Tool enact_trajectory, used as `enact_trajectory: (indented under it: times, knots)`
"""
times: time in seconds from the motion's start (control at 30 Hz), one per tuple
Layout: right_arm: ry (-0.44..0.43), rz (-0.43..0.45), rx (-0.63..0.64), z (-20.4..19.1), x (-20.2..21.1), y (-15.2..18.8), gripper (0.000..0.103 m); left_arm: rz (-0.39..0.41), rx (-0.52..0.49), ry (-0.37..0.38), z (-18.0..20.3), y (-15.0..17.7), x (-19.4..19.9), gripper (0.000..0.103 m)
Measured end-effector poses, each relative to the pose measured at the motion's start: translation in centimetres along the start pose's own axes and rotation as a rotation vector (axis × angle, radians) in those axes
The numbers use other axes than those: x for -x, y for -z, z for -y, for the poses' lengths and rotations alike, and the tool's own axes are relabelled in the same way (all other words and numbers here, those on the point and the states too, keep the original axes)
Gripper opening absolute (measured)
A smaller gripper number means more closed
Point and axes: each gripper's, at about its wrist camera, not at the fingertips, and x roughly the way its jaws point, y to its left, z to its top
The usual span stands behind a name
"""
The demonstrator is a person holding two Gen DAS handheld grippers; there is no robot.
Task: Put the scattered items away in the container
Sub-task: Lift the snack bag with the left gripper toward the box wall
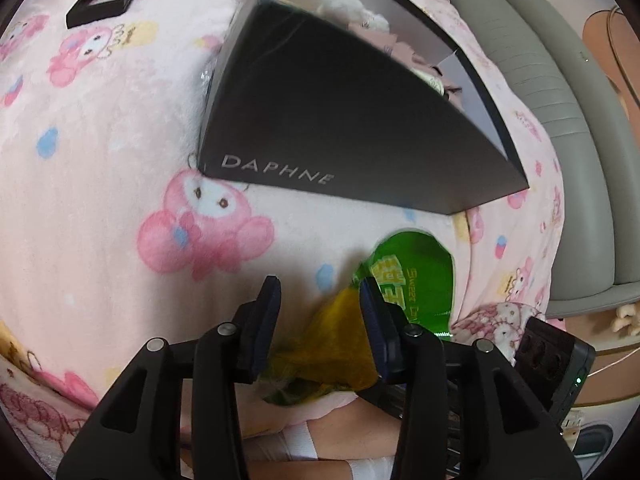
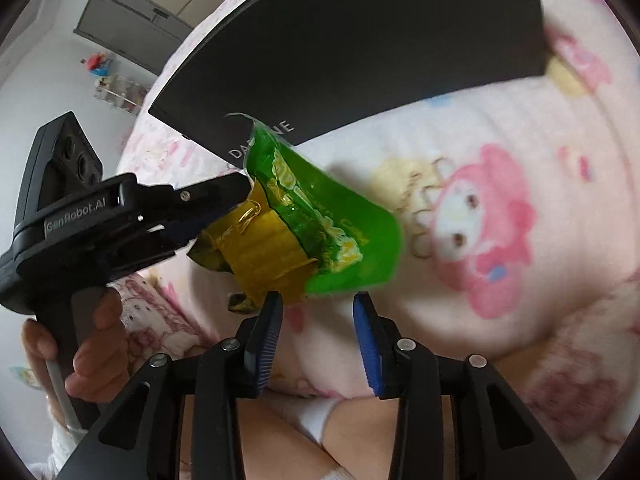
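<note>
Now the left gripper (image 2: 240, 208), angled down from a person's hand (image 2: 86, 344), pinches the yellow end of a green snack packet (image 2: 320, 232) above the pink blanket (image 1: 100, 180), beside the black Daphne box (image 1: 320, 120). Just below the packet, the right gripper (image 2: 316, 312) hangs with jaws apart, empty.

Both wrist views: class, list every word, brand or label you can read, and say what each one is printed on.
"DAPHNE" – on the side of the black box.
"GenRobot.AI" – on the left gripper, body side.
"Sweet" then a cut-off word – on the green snack bag.
The large yellow characters on the bag are too blurred to read.
</note>
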Motion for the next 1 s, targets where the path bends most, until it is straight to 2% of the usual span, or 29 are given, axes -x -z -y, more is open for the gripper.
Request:
enact_trajectory:
  times: [0.07,0.13,0.23,0.33,0.43,0.57,0.73,0.8,0.83,0.9,1.0]
  knots:
    - [0.015,0.008,0.004,-0.2,-0.3,-0.1,0.017,-0.004,0.002,0.005,0.0,0.0,0.1,0.042]
    - [0.035,0.031,0.014,-0.3,0.0,-0.6,0.014,-0.016,0.012,0.025,-0.1,0.1,0.1,0.043]
    - [0.046,0.132,0.011,-0.5,1.9,-1.8,0.012,-0.072,0.014,0.106,0.0,0.3,-0.2,0.043]
    - [0.056,0.224,0.004,-0.6,3.7,-3.0,0.013,-0.061,0.003,0.074,0.3,0.7,0.0,0.043]
    - [0.058,0.201,0.002,-0.4,3.7,-3.0,0.013,-0.025,0.047,0.077,-0.4,0.5,0.8,0.043]
    - [0.008,0.107,-0.014,-0.3,2.2,-1.7,0.015,-0.016,0.114,0.065,-1.5,0.7,1.2,0.043]
    - [0.012,-0.025,0.050,-0.5,-1.0,-0.6,0.019,-0.030,0.154,0.103,-2.3,1.2,2.1,0.043]
    - [0.005,-0.024,0.049,-0.5,-1.7,-0.5,0.019,-0.050,0.148,0.109,-2.3,1.6,2.3,0.046]
    - [0.007,-0.017,0.043,-0.3,-1.8,-0.5,0.019,-0.066,0.135,0.100,-2.2,1.9,2.2,0.048]
    - [-0.019,-0.010,0.016,0.3,-1.9,-0.7,0.019,-0.095,0.098,0.074,-1.5,2.6,1.9,0.058]
    - [-0.045,-0.004,-0.022,0.7,-2.4,-1.1,0.019,-0.118,0.037,0.034,-0.3,2.9,1.3,0.063]
